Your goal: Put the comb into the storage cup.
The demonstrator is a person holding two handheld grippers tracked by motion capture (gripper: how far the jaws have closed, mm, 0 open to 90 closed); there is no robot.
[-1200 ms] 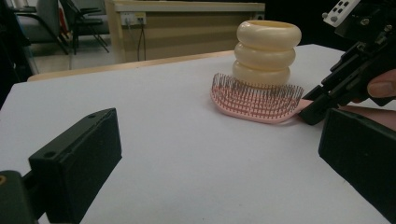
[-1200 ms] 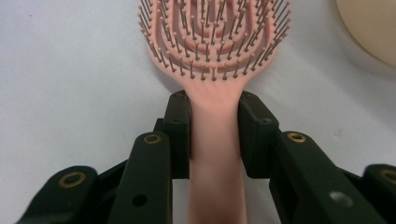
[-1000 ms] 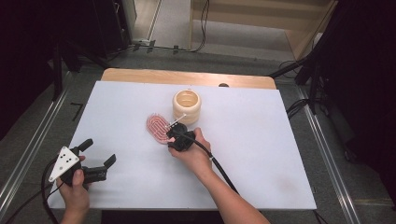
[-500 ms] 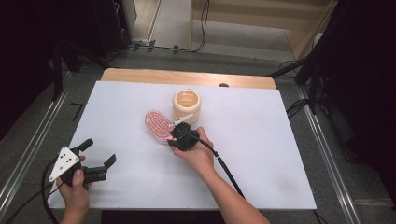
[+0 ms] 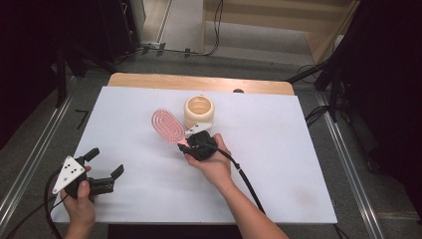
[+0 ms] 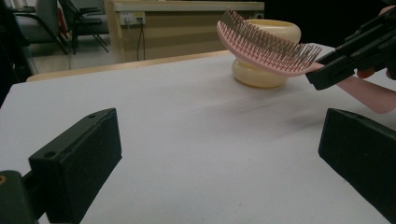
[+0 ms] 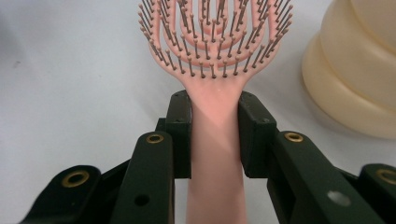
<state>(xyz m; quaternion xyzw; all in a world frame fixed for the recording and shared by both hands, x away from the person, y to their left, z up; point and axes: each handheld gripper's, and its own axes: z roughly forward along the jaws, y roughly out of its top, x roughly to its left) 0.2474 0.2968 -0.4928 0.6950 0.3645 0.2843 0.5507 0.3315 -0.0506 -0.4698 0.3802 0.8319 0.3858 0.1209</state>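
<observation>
A pink hairbrush [image 5: 167, 125] with dark bristles is held above the white table, its head up and tilted. My right gripper [image 7: 214, 135] is shut on the brush's handle [image 7: 215, 154], one jaw on each side. A cream ribbed pot [image 5: 199, 111] stands just behind the brush; it shows too in the right gripper view [image 7: 355, 74] and the left gripper view [image 6: 261, 70]. My left gripper [image 5: 102, 165] rests at the table's front left, open, with nothing between its jaws. From there the brush [image 6: 266, 46] hangs in front of the pot.
The white table top [image 5: 278, 149] has a wooden strip [image 5: 199, 82] along its far edge. A black cable [image 5: 246, 181] trails from my right gripper along the forearm. Beyond the table are a dark floor, chairs and cables.
My right gripper has lifted the brush and carried it a little toward the pot. The left hand has stayed put.
</observation>
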